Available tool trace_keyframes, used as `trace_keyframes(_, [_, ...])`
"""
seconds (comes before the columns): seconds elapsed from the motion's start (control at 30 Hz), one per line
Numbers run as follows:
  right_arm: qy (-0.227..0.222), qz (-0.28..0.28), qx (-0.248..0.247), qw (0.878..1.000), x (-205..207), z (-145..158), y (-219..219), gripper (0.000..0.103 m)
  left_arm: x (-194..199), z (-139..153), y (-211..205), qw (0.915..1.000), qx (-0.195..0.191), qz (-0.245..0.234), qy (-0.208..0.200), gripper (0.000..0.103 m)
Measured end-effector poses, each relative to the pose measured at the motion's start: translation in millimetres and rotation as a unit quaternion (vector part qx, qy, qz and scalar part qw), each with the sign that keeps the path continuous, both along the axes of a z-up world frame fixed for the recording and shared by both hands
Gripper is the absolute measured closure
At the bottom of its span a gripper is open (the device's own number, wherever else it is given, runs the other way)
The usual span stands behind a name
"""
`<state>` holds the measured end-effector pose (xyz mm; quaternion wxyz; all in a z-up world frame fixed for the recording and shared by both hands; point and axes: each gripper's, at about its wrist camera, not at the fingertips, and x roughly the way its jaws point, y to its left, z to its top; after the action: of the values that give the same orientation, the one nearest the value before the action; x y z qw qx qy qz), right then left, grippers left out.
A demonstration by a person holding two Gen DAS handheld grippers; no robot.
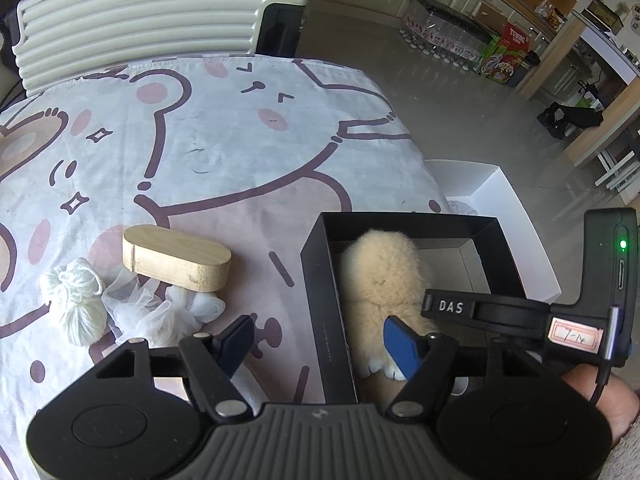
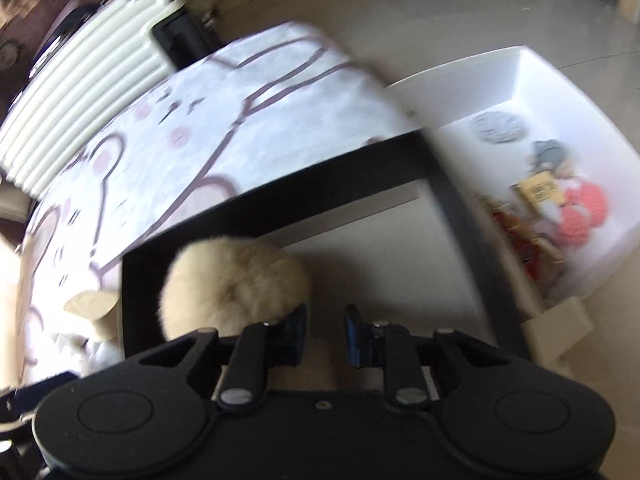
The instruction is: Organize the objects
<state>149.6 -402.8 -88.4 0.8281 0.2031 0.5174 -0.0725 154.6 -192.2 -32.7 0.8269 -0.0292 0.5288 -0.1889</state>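
A fluffy cream plush toy (image 1: 380, 276) lies inside a black open box (image 1: 324, 280) on the bear-print cloth. My left gripper (image 1: 318, 342) is open and straddles the box's left wall, one blue pad outside and one inside against the plush. In the right wrist view, which is blurred, the plush (image 2: 232, 280) fills the left part of the black box (image 2: 280, 196). My right gripper (image 2: 326, 332) hovers over the box beside the plush. Its pads stand a narrow gap apart with nothing between them. On the cloth lie a wooden oval block (image 1: 176, 258), a white yarn tassel (image 1: 76, 300) and white tulle (image 1: 160, 312).
A white box (image 2: 560, 92) sits on the floor past the table's right edge, holding a grey round thing (image 2: 496, 124) and red items (image 2: 584, 208). A cream ribbed suitcase (image 1: 140, 12) stands behind the table. A hand (image 1: 612, 400) holds the right tool.
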Motion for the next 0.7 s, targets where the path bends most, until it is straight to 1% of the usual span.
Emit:
trace_keyframes(0.07, [-0.001,0.019,0.004,1.0,3.7,1.0,8.3,0.081,-0.2,0.0,-0.5,1.0,0.001,-0.001,0.0,0.032])
trace_keyframes(0.13, [-0.002,0.026,-0.007,1.0,4.4,2.7,12.0,0.081,-0.4,-0.3,-1.3,1.0,0.003,-0.002,-0.001,0.032])
trace_keyframes(0.3, [-0.011,0.001,-0.014,1.0,-6.5,16.0,-0.5,0.08,-3.5,2.0,-3.9,1.0,0.001,-0.006,-0.004,0.032])
trace_keyframes(0.47, [-0.029,-0.01,-0.046,0.999,-26.2,44.0,-5.9,0.078,-8.5,6.5,-6.1,0.9999,-0.001,-0.009,-0.008,0.032])
trace_keyframes(0.6, [-0.028,-0.001,-0.071,0.997,-43.7,58.1,-5.5,0.076,-13.4,10.6,-7.9,0.9999,-0.001,-0.009,-0.012,0.032])
trace_keyframes(0.7, [-0.029,0.004,-0.096,0.995,-55.6,67.7,-4.7,0.072,-17.7,13.2,-10.3,0.9998,0.005,-0.008,-0.017,0.032])
